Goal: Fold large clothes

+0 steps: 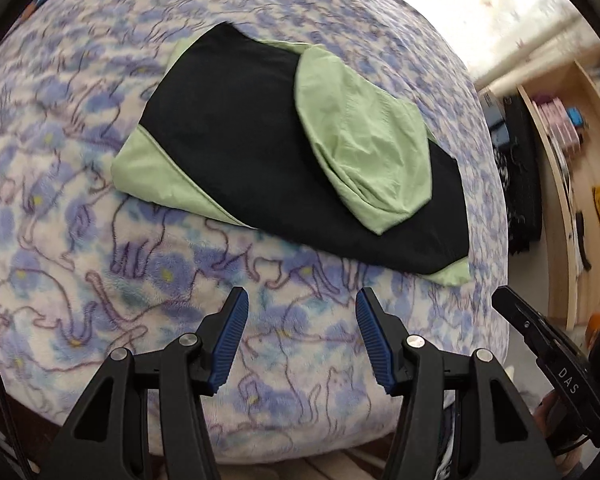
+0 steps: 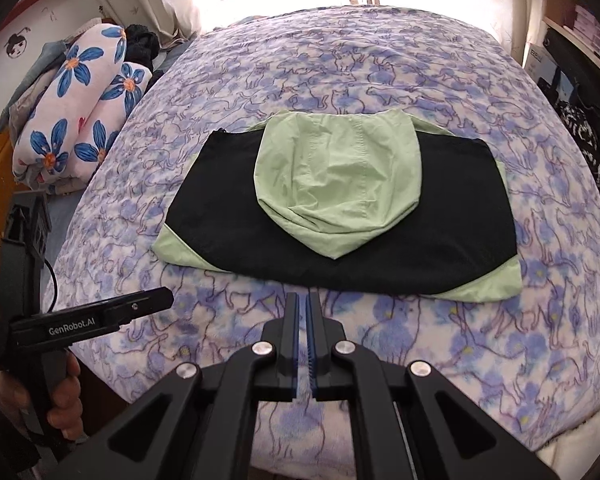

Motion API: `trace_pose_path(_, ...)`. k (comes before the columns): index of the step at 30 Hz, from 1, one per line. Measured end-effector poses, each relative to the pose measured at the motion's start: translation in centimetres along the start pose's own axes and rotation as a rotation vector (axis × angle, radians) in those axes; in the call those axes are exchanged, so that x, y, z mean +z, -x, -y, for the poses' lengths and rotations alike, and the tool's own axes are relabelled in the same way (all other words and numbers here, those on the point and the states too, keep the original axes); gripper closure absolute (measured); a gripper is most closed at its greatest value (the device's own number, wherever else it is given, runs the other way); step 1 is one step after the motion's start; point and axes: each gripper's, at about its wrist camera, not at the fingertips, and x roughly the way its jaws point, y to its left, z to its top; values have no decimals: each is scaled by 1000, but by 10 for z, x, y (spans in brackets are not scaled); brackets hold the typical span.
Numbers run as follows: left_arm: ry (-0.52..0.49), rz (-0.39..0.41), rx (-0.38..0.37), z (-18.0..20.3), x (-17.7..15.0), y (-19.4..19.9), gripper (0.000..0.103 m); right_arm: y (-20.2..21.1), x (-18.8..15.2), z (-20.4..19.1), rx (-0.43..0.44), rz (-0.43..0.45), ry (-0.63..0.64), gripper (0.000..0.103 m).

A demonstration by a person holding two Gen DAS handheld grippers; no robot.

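The left black two-finger gripper with ribbed blue pads [image 1: 300, 300] points steeply downward, its jaws standing apart with nothing between them. The right black gripper with the same blue pads [image 2: 303, 300] tilts down as well, jaws pressed together and empty. Seen from the right one, a bare hand [image 2: 60, 392] wraps the left tool's handle at the lower left, fingers [image 2: 66, 408] curled around the grip
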Motion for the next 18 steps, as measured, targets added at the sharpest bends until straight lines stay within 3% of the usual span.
trace_pose_path(11,282,149,-74,-83,17,-97,49,-77,19,6,62,54,57,100)
trace_pose_path(14,329,194,-103,-96,24,-111,49,-88,21,7,89,58,61,100)
trace_pose_path(18,320,286,-115,-99,39,-119,45,-98,27,7,122,78,91,100)
